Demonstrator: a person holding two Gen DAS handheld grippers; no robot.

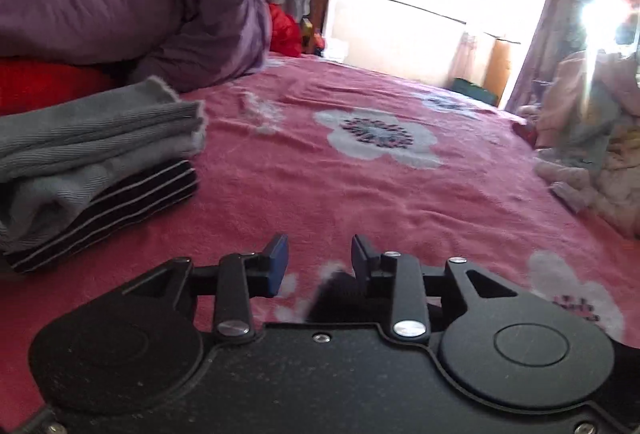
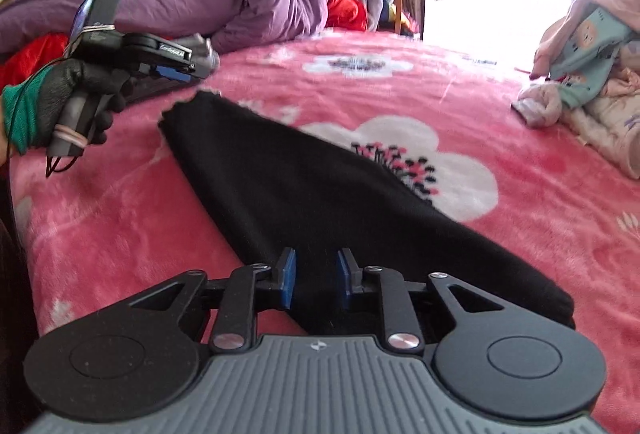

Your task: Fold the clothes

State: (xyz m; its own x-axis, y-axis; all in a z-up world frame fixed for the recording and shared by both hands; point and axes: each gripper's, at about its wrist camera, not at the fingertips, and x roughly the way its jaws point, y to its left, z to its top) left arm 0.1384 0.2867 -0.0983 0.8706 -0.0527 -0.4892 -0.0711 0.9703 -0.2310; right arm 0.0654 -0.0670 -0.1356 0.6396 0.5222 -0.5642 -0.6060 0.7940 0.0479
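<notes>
Pink flowered bed (image 2: 520, 202): at left the left gripper (image 2: 176, 68) hovers empty, fingers partly apart, near a folded stack (image 1: 92, 162). The black garment (image 2: 304, 190) lies flat mid-bed, probably soft and light; pinch an edge. Over its near end the right gripper (image 2: 314, 280) gapes slightly, gripping nothing.

The right gripper (image 2: 314, 276) hovers over a black garment (image 2: 304, 194), jaws parted with nothing pinched. The cloth stretches ahead of the jaws across the pink floral blanket (image 2: 520, 194). Ahead-left, a gloved hand (image 2: 68, 102) holds the left gripper (image 2: 176, 68).
</notes>
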